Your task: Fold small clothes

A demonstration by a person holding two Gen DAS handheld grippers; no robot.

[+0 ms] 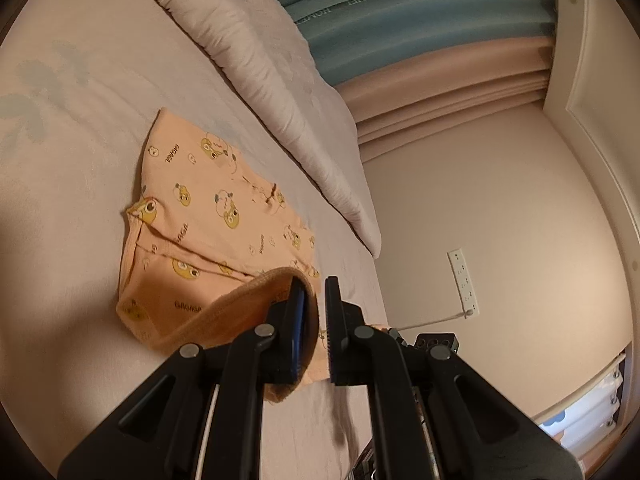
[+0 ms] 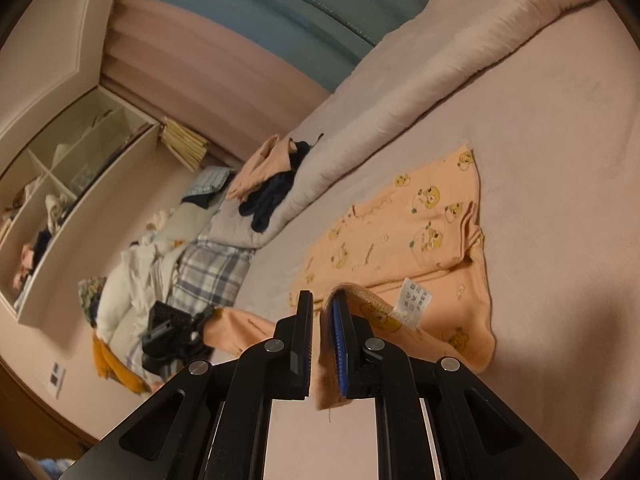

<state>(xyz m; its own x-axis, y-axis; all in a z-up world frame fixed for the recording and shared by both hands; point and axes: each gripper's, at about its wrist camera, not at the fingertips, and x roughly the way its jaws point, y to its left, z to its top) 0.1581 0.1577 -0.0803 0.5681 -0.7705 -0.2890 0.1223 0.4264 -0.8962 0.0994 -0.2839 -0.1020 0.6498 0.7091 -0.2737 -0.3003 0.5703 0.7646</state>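
Observation:
A small orange garment with yellow cartoon prints (image 1: 224,204) lies on the pale bed sheet (image 1: 72,152); it also shows in the right wrist view (image 2: 404,236). My left gripper (image 1: 316,312) has its jaws slightly apart, with the garment's ribbed waistband (image 1: 248,300) draped over the left finger. My right gripper (image 2: 322,320) also has its jaws slightly apart, with the waistband edge (image 2: 360,296) over its right finger. A white care label (image 2: 414,298) shows beside it. Both grippers lift the near edge of the garment.
A rolled grey duvet (image 1: 280,80) runs along the far side of the bed. A pile of clothes (image 2: 192,248) lies at the bed's end. A shelf unit (image 2: 60,184) stands by the wall. A wall socket strip (image 1: 463,280) with a cable sits right.

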